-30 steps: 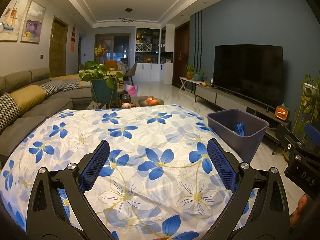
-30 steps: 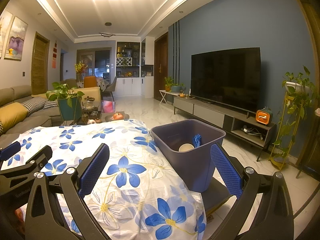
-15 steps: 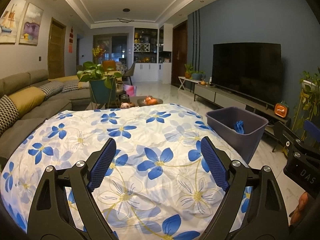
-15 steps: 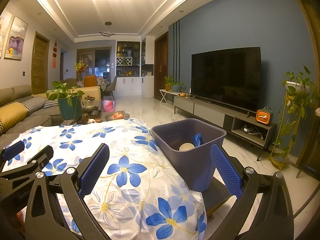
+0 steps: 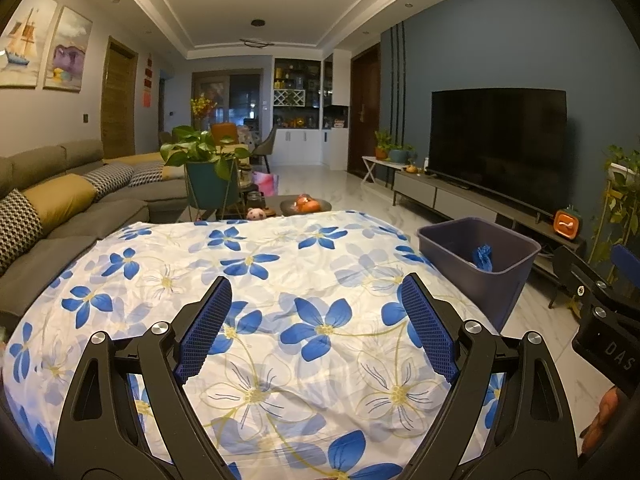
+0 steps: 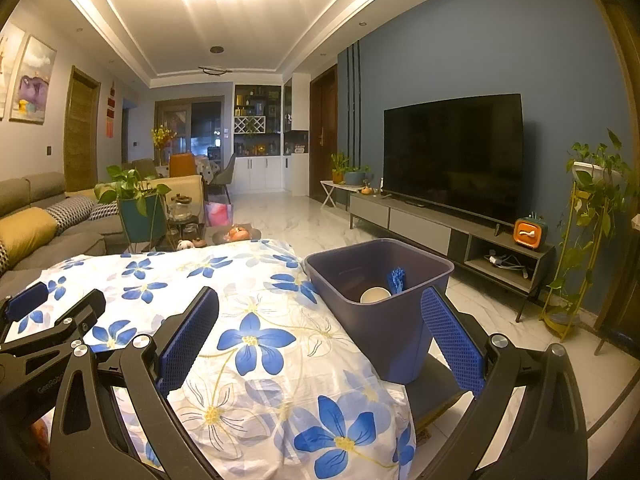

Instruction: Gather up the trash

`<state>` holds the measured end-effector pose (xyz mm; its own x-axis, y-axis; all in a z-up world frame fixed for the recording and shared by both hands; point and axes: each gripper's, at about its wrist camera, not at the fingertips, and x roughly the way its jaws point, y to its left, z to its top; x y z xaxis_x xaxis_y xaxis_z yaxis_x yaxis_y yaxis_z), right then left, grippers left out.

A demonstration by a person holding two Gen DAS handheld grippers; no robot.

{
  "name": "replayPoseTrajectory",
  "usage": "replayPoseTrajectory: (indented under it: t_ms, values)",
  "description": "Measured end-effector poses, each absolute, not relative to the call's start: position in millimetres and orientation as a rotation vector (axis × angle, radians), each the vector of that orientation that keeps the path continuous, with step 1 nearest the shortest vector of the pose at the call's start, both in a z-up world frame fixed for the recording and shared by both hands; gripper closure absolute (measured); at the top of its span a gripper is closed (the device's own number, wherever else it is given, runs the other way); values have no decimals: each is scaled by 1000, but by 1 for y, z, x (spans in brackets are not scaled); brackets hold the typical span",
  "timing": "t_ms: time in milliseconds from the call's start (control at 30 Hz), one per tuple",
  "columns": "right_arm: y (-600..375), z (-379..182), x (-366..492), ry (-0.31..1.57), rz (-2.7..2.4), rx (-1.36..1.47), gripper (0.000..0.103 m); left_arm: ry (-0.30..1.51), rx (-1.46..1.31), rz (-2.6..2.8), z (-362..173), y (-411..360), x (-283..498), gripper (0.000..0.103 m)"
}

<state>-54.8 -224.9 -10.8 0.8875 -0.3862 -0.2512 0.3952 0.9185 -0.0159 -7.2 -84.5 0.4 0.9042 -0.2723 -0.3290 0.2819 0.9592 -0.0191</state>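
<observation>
We hold the left tool [image 5: 316,328] and the right tool [image 6: 320,344] spread and empty over the bench's floral cloth [image 5: 256,280]. The purple bin [image 6: 384,320] stands just beside the bench edge; inside it lie a blue crumpled piece [image 6: 397,279] and a pale cup [image 6: 375,294]. We see no trash left on the cloth, so collection looks finished.

Both wrist views look low across the flowered table [image 5: 280,280] toward the television [image 6: 452,156]. They share the purple bin [image 6: 384,320]; the right view sits nearer it.
</observation>
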Motion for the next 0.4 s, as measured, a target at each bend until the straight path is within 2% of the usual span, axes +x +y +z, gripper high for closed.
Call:
replayPoseTrajectory:
  t_ms: [400]
  values:
    - [-224,-11,-53,253,-406,38,5,330,35,-268,1,-84,-9,12]
